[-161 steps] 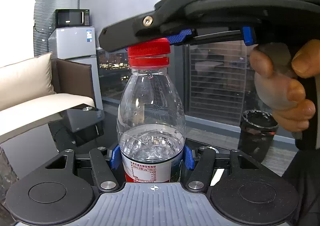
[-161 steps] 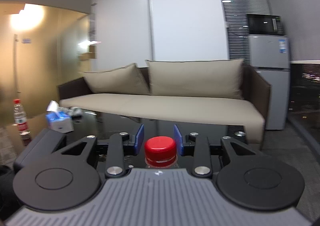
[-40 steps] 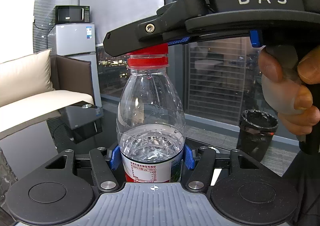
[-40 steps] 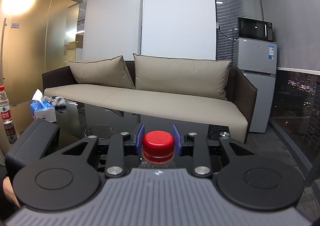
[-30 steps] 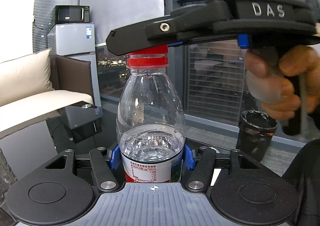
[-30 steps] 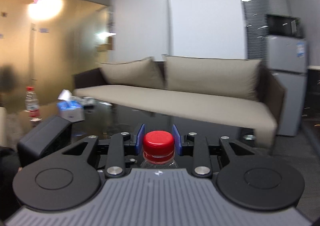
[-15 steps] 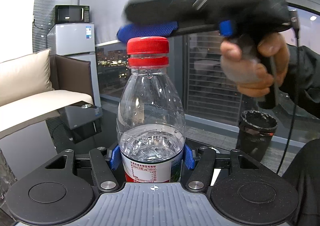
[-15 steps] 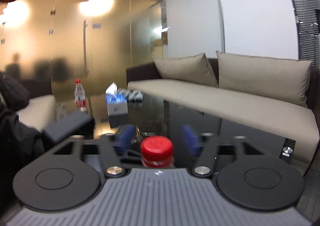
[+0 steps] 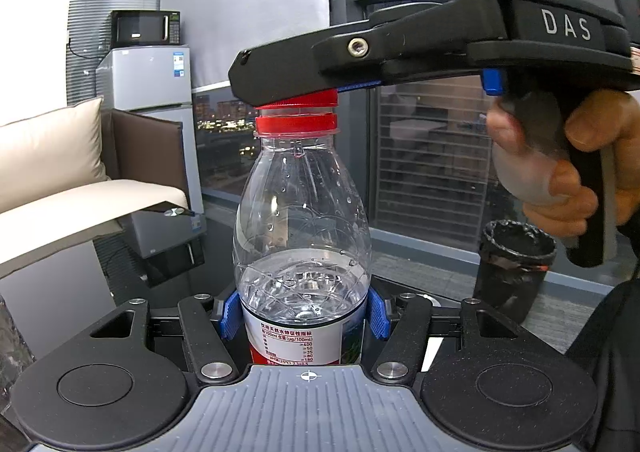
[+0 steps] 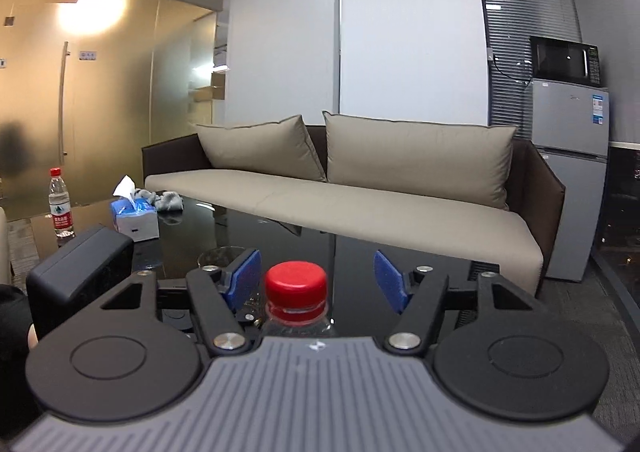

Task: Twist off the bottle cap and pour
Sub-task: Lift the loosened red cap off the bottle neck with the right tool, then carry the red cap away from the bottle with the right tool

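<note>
A clear plastic water bottle [image 9: 302,220], partly full, stands upright with a red cap [image 9: 298,100]. My left gripper [image 9: 303,318] is shut on the bottle's lower body at the label. My right gripper [image 10: 316,280] is level with the cap [image 10: 296,284]. Its blue pads [image 10: 242,278] stand apart on either side of the cap and do not touch it. In the left wrist view the right gripper [image 9: 304,86] covers the top of the cap from the right. A clear glass [image 10: 220,256] stands on the table behind the left pad.
The bottle stands over a dark glass table [image 10: 256,228]. On it lie a blue tissue box [image 10: 134,214], a grey cloth [image 10: 170,202] and a second bottle [image 10: 60,202]. A beige sofa [image 10: 360,188], a fridge [image 10: 570,176] and a black bin [image 9: 514,264] stand around.
My right gripper was shut on the cap and twisting. It opened, swung away and came back level with the cap, jaws now apart. The left gripper and bottle stayed still.
</note>
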### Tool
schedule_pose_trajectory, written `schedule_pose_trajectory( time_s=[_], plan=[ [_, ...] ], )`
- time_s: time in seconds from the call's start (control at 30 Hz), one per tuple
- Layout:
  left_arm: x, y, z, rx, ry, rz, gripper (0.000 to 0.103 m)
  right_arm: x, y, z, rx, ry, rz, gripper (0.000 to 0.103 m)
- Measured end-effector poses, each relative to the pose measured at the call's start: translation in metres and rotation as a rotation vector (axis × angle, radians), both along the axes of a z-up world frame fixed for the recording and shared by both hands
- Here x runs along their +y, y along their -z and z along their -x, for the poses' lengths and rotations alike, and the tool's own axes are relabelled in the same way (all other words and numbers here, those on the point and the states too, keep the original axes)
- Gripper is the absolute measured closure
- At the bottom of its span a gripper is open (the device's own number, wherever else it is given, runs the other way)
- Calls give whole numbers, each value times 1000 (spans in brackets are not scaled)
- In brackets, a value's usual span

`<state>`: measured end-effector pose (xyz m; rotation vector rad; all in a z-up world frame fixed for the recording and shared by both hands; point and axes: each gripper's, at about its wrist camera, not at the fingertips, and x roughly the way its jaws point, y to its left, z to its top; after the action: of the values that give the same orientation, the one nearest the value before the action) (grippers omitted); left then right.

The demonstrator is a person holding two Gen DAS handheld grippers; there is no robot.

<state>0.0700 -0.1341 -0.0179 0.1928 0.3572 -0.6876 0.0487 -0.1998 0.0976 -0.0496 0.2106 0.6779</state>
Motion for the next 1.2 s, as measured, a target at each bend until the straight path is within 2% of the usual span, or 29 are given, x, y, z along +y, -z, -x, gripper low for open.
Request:
schedule_pose_trajectory(
  time_s=[0.03,0.2,0.5,1.2],
  plan=[
    [0,0,0,0,0,0,47,2,1,1,4,2,5,53],
    [1,-1,0,2,2,0,47,1,3,6,16,-21,1,70],
    [1,-1,-1,4,4,0,47,3,3,7,2,-47,11,70],
    [9,-3,-4,11,3,3,47,-5,-27,3,-59,-46,38,70]
  ],
)
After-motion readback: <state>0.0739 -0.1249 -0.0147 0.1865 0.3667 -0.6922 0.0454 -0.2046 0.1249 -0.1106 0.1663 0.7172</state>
